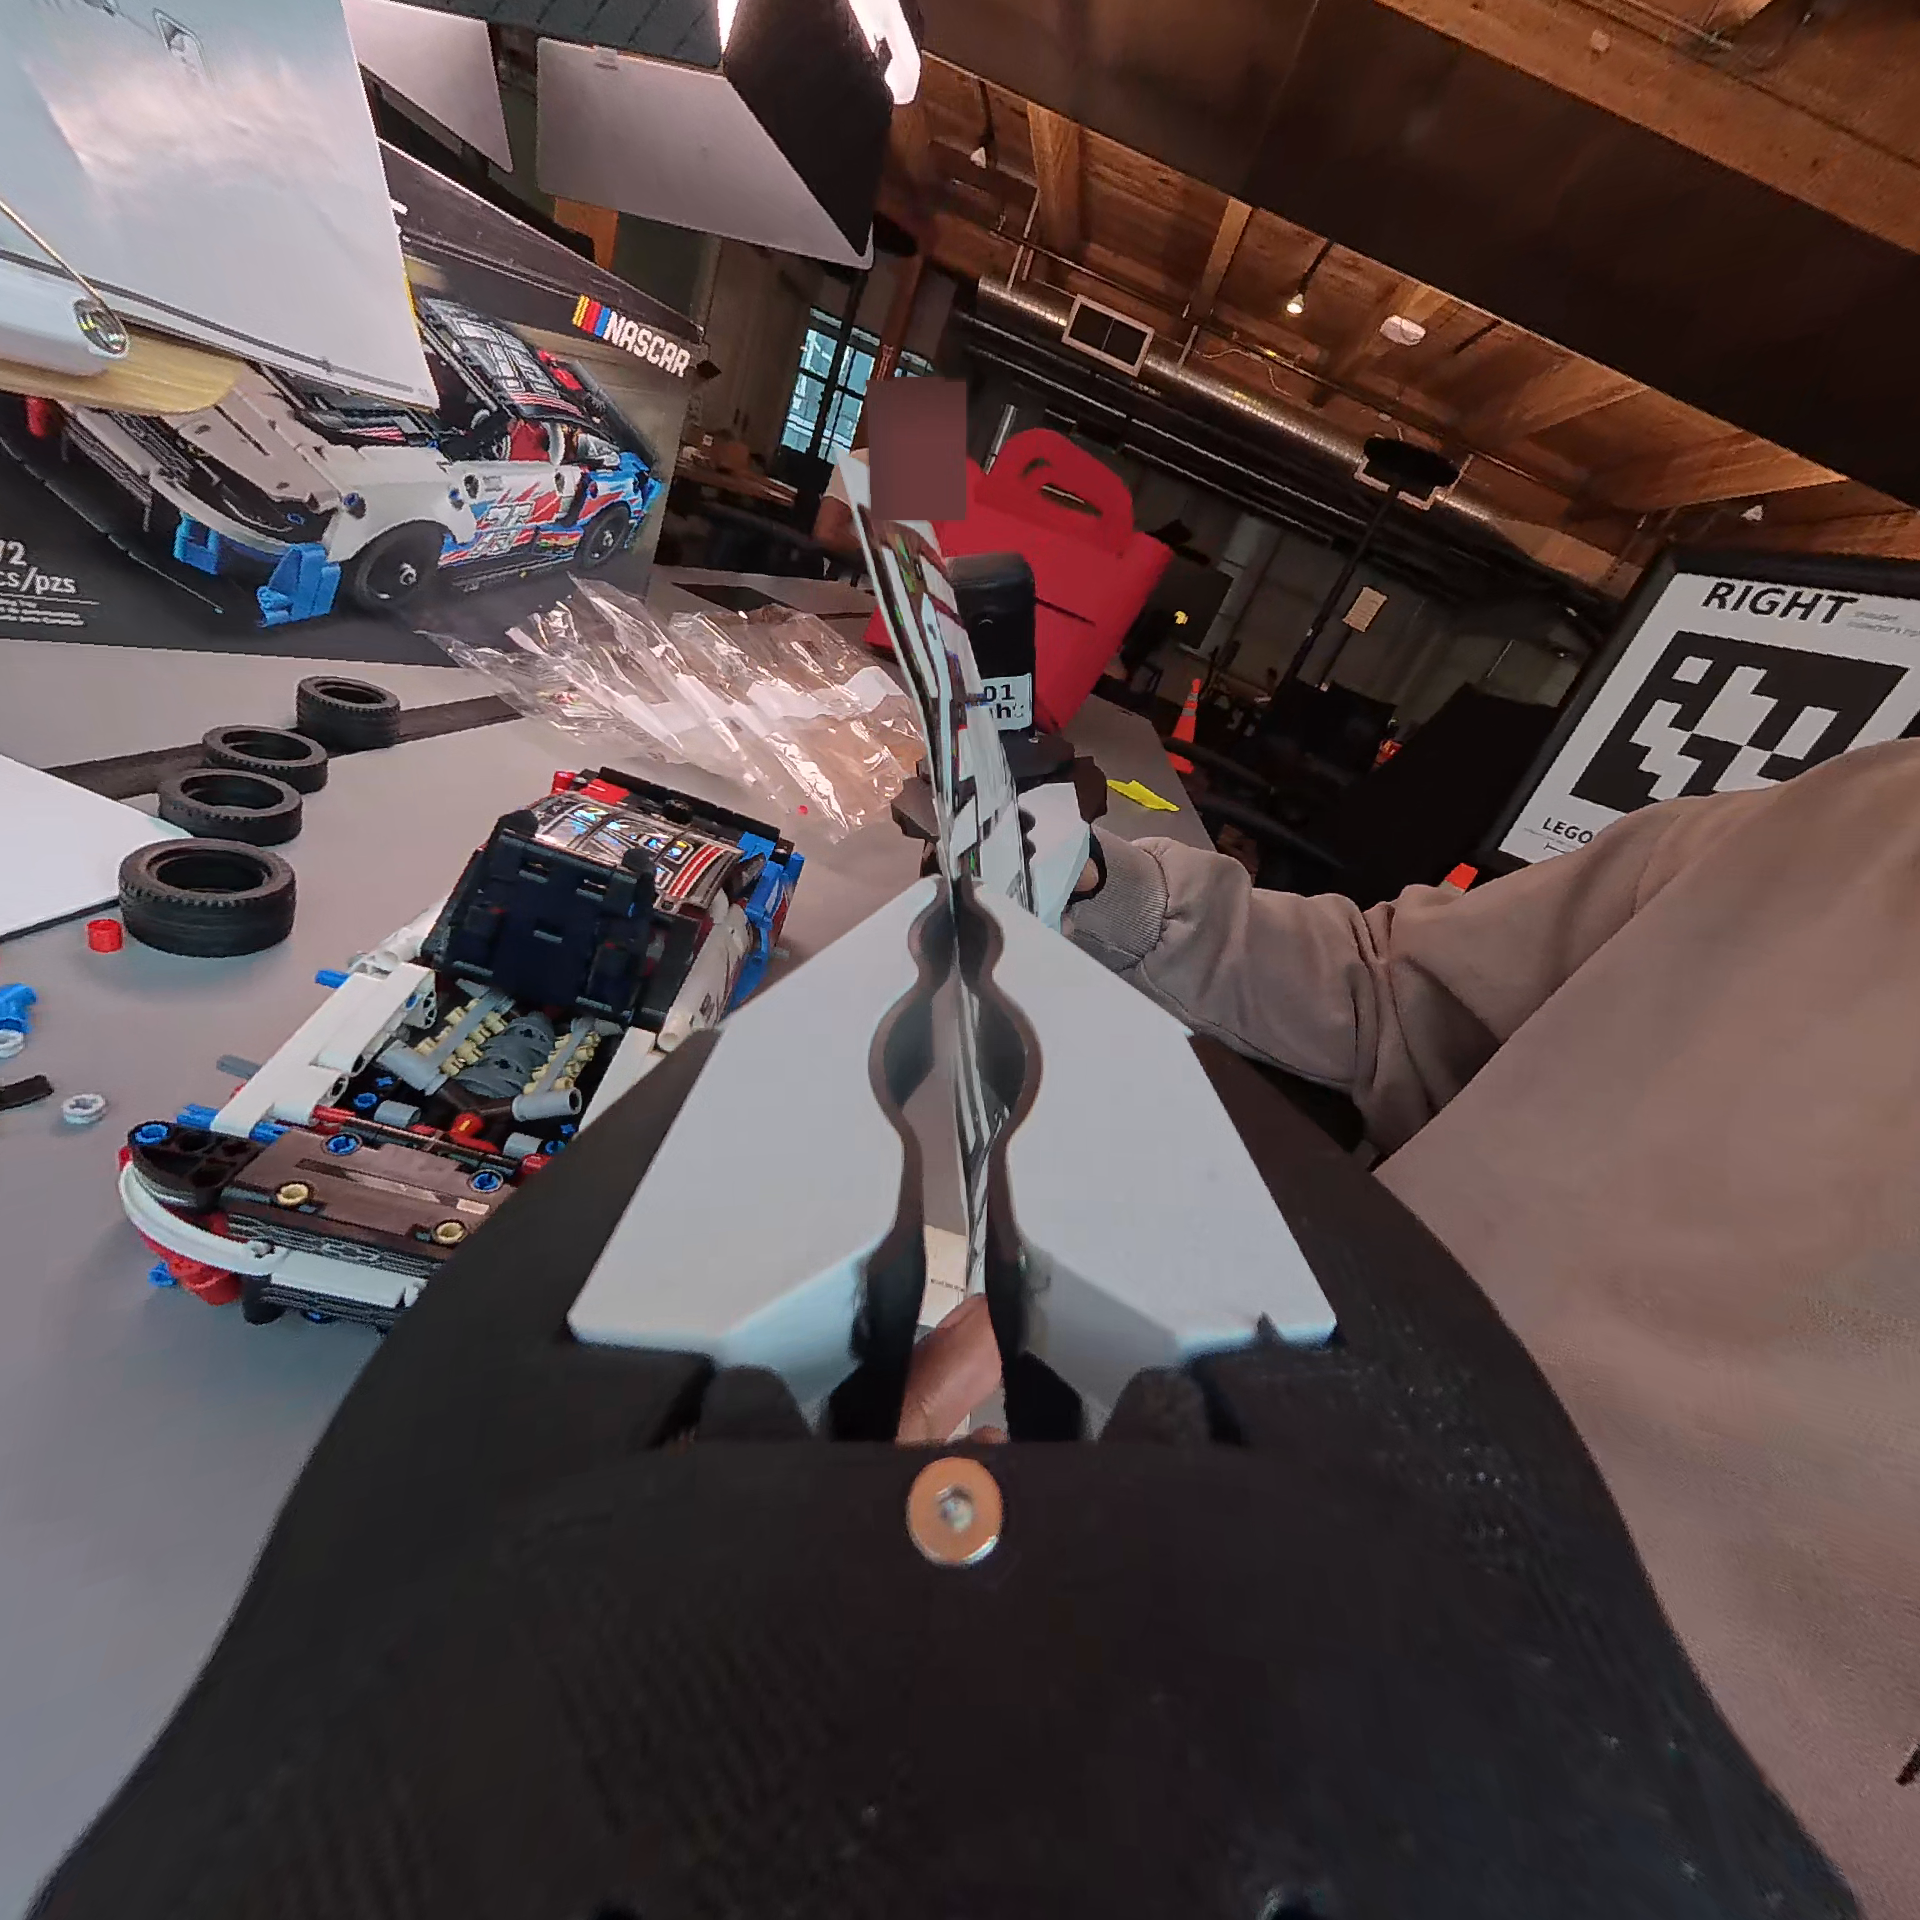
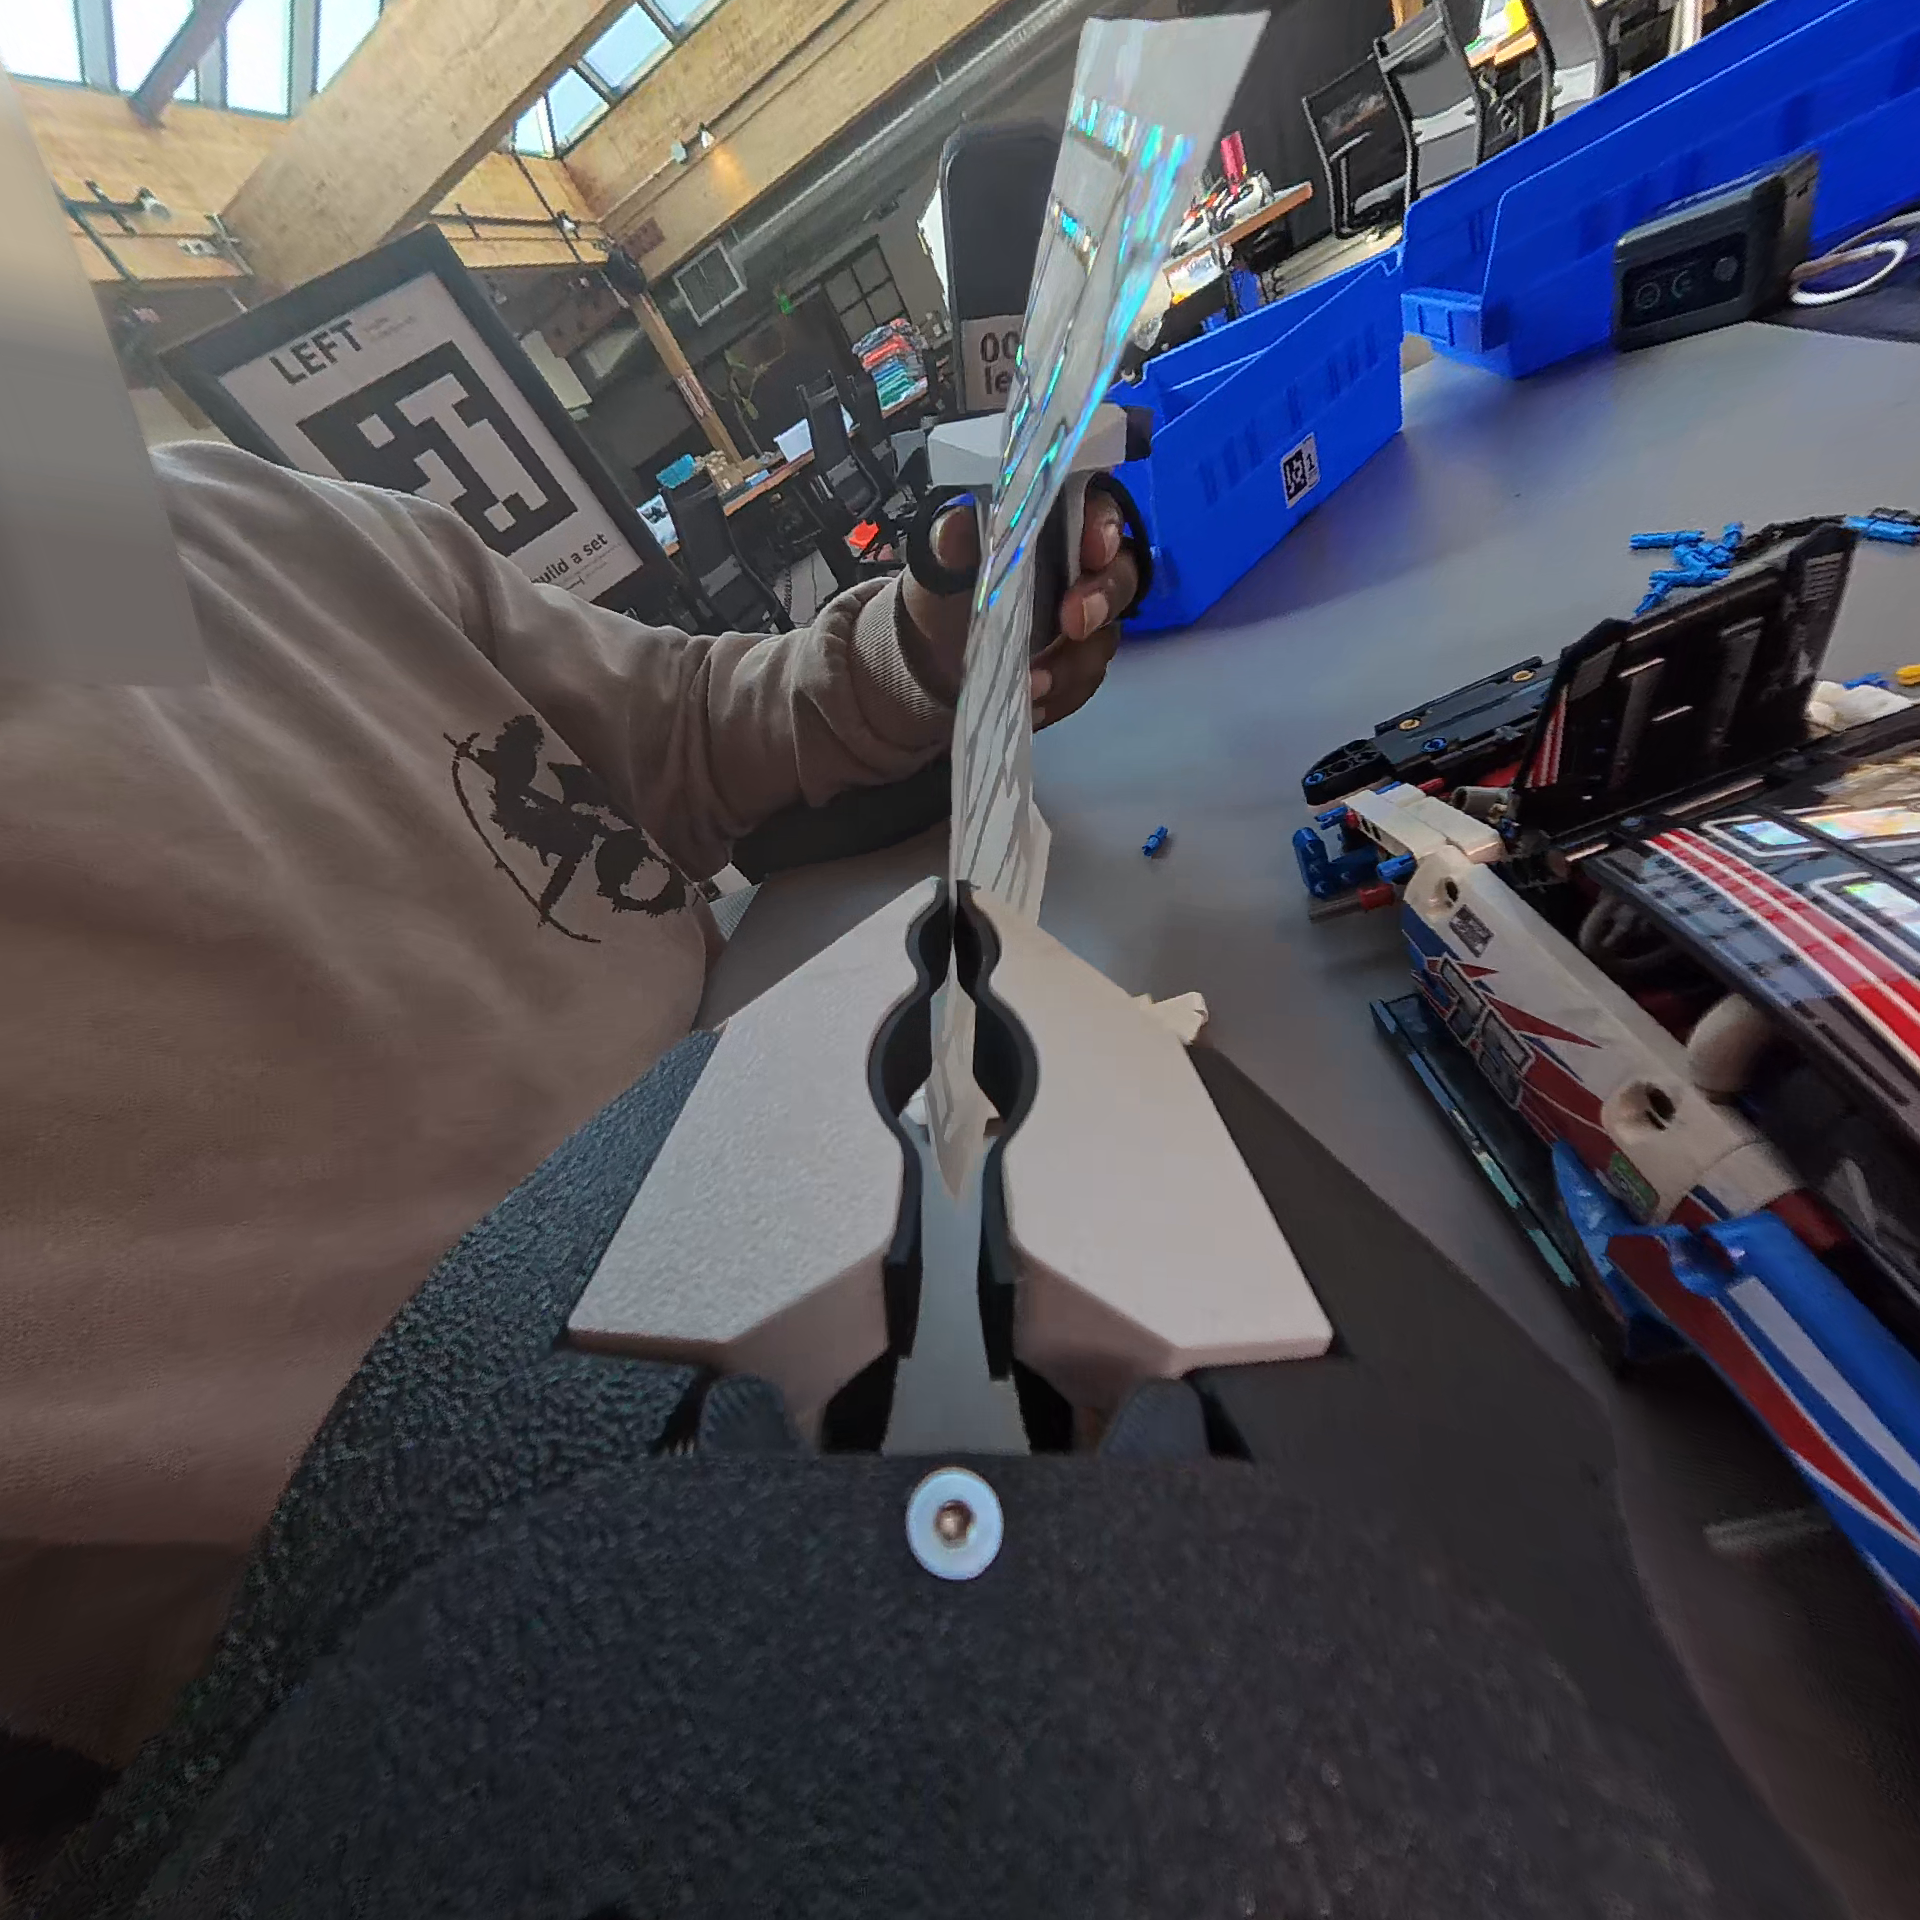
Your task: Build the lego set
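A glossy sticker sheet stands on edge in the air, held at both ends. My left gripper is shut on one end of it. My right gripper is shut on the other end, where the sheet runs up and away with a holographic shine. Each gripper also shows past the sheet in the other's view: the right gripper and the left gripper. The partly built racing car lies on the grey table, left of the left gripper. It is at the right in the right wrist view.
Several black tyres lie beyond the car, with the set's box and clear plastic bags behind. Small loose parts lie at the left. Blue bins stand at the far side, and a blue pin lies on the table. There is about 12 centimeters between the tips of the two grippers.
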